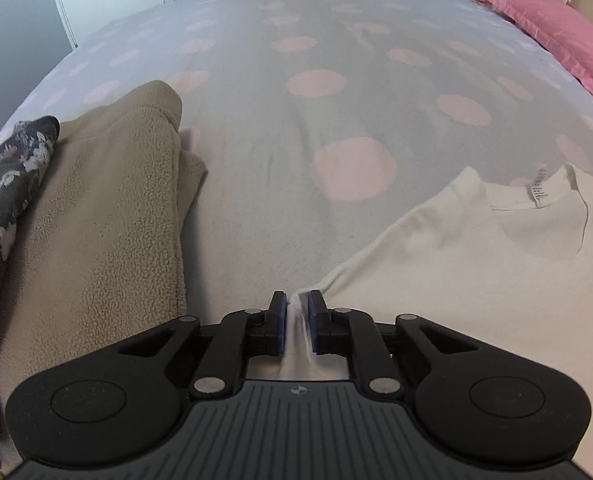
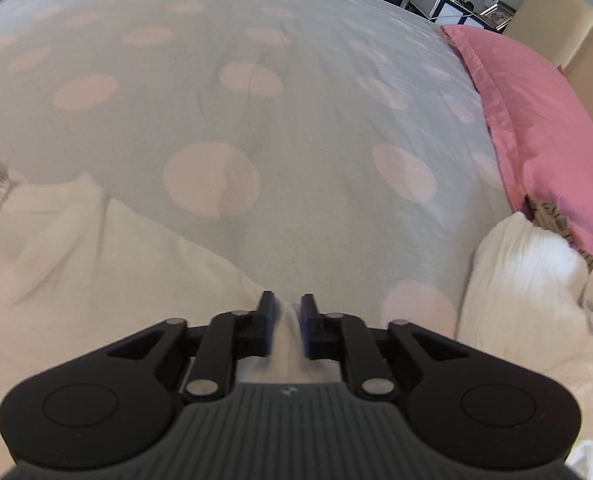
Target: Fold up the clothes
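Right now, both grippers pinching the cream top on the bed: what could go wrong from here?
1. The left gripper holds only a thin bunch of the cream top; a pull could slip it out.
2. The right gripper view is blurred, so its grip is uncertain.
3. The beige fleece and white pile crowd both sides; a fold could land on them.

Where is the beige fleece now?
The beige fleece lies on the bed at the left of the left wrist view, between a dark floral garment and the cream top that the left gripper holds.
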### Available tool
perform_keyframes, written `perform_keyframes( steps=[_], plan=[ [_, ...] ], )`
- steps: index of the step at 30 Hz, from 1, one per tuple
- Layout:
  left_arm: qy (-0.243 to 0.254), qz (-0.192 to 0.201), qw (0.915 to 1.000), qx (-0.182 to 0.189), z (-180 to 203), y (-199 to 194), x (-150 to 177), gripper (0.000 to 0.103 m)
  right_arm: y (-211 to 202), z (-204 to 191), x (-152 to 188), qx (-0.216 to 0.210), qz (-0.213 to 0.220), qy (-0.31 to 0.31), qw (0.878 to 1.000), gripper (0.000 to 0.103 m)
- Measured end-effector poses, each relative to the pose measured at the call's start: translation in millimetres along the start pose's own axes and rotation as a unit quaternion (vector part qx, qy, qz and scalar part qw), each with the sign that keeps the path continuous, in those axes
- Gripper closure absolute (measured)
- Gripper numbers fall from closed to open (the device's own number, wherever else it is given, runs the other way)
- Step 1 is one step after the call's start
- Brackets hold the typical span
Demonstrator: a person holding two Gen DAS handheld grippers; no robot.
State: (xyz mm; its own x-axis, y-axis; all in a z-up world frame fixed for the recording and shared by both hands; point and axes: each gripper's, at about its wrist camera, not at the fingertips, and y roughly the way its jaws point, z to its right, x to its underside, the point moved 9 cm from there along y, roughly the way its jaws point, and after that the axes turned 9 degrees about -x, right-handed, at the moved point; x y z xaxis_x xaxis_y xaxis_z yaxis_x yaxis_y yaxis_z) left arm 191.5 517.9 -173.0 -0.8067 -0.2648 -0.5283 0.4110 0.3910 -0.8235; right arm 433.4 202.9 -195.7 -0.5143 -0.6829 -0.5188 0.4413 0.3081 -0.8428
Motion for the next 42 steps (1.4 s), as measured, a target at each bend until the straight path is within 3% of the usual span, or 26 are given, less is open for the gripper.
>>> perform_keyframes(
  steps=[3, 6, 8, 11, 13, 18, 27, 32, 39, 42],
  plan=[
    [0.007, 0.015, 0.9999, -0.002, -2, -14, -4, 0.077, -15, 2, -8, -0.005, 0.025, 0.013, 1.000, 0.076],
    [0.004, 0.045, 0.9989, 0.015, 0, -30, -15, 0.065, -31, -6, -19, -0.045, 0.049, 0.038, 0.997, 0.076],
    [0.001, 0.054, 0.9980, 0.033, 9, -36, -23, 0.065, -37, -17, -25, -0.068, 0.059, 0.043, 0.995, 0.076],
    [0.008, 0.051, 0.9954, 0.081, 37, -40, -29, 0.071, -35, -47, -31, -0.118, 0.056, 0.043, 0.991, 0.096],
    [0.017, 0.048, 0.9935, 0.101, 57, -37, -30, 0.073, -29, -67, -31, -0.143, 0.053, 0.036, 0.988, 0.097],
    [0.020, 0.025, 0.9948, 0.097, 87, -3, -25, 0.075, -4, -98, -25, -0.159, 0.037, 0.031, 0.986, 0.099],
    [-0.024, 0.029, 0.9957, 0.084, 86, 16, -37, 0.075, 27, -105, -37, -0.155, 0.048, 0.076, 0.984, 0.103],
    [-0.007, 0.038, 0.9960, 0.081, 73, -10, -38, 0.075, 7, -107, -36, -0.138, 0.046, 0.055, 0.988, 0.098],
    [0.042, 0.039, 0.9956, 0.075, 37, -83, 0, 0.075, -55, -102, -13, -0.153, 0.037, 0.035, 0.987, 0.098],
    [0.056, 0.033, 0.9953, 0.072, 26, -115, 25, 0.075, -80, -98, 12, -0.152, 0.013, 0.026, 0.988, 0.097]
  ],
)
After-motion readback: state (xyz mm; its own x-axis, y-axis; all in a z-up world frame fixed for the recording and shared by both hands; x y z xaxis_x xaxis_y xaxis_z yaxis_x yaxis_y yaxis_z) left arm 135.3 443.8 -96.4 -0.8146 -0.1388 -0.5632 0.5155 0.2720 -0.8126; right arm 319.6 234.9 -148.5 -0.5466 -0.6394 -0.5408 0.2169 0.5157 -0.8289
